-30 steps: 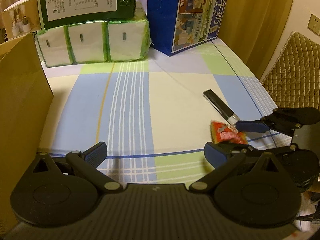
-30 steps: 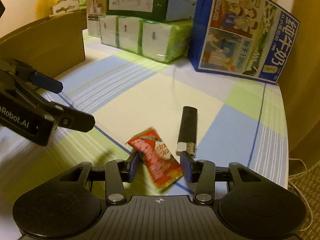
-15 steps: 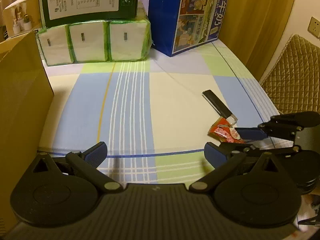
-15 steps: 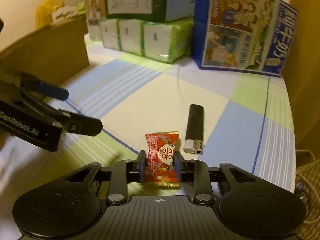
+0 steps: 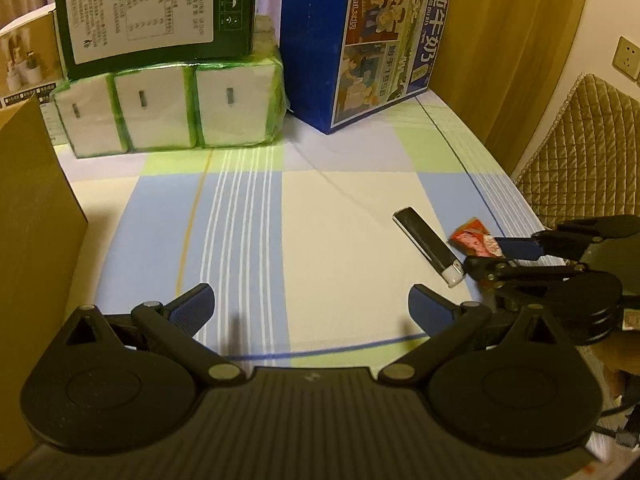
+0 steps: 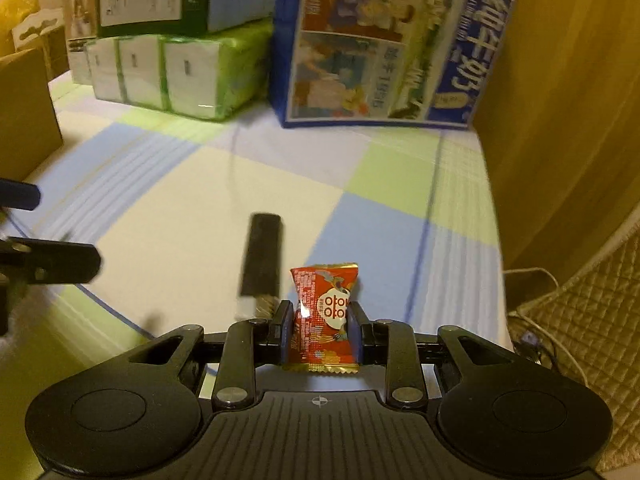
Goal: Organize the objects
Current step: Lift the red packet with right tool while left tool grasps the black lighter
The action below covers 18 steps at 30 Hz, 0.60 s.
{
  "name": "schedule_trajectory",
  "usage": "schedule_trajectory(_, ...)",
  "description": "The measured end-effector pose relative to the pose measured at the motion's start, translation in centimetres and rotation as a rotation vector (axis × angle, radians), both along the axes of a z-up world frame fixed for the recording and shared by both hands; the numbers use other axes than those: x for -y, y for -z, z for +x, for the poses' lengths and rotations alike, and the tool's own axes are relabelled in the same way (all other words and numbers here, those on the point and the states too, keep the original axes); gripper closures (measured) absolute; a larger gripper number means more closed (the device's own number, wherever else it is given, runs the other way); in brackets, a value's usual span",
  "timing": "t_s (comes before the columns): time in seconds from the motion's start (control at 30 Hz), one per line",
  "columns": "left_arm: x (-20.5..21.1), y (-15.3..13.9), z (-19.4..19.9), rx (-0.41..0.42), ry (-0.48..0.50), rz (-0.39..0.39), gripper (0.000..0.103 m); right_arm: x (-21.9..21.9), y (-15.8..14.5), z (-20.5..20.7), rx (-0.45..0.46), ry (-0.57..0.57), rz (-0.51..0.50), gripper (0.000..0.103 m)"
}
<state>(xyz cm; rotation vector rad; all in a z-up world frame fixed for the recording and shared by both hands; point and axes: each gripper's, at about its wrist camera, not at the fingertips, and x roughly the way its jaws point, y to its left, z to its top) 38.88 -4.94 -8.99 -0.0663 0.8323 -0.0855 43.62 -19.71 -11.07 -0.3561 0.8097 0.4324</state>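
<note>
- The right hand-held gripper (image 6: pixel 319 330) pinches a red candy packet (image 6: pixel 325 314) across its middle, so the wrapper stands upright between the jaws, apparently lifted clear of the bench (image 6: pixel 188 216).
- Just ahead-left of that hand-held gripper lies a black lighter (image 6: pixel 262 258), flat on the bench, probably next to be sorted.
- The left hand-held gripper (image 5: pixel 310 304) is spread wide and empty, free for another object.
- Far ahead, tissue packs (image 6: pixel 172 76) and a blue milk carton box (image 6: pixel 384 52) line the back edge; a cardboard box (image 5: pixel 32 232) sits left, likely the destination.
</note>
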Motion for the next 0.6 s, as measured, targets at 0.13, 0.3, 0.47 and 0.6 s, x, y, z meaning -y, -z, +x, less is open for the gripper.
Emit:
schedule_trajectory(0.13,0.1,0.2,0.9,0.004,0.006,0.004,0.002,-0.3,-0.3,-1.0,-0.008,-0.075,0.068,0.077)
schedule_trajectory(0.3,1.3,0.6,2.6,0.026,0.076,0.011,0.013,2.1,-1.0,-1.4,-0.013,0.028,0.151,0.077)
schedule_trajectory(0.47,3.2,1.5,4.4,0.031,0.188,0.009,0.036,3.3,-1.3,-1.8,-0.011,0.056,0.172,0.078)
schedule_trajectory(0.6,5.0,2.6,5.1,0.014,0.255,0.06,0.065,3.9,-1.2,-2.5,-0.01,0.091,0.183,0.078)
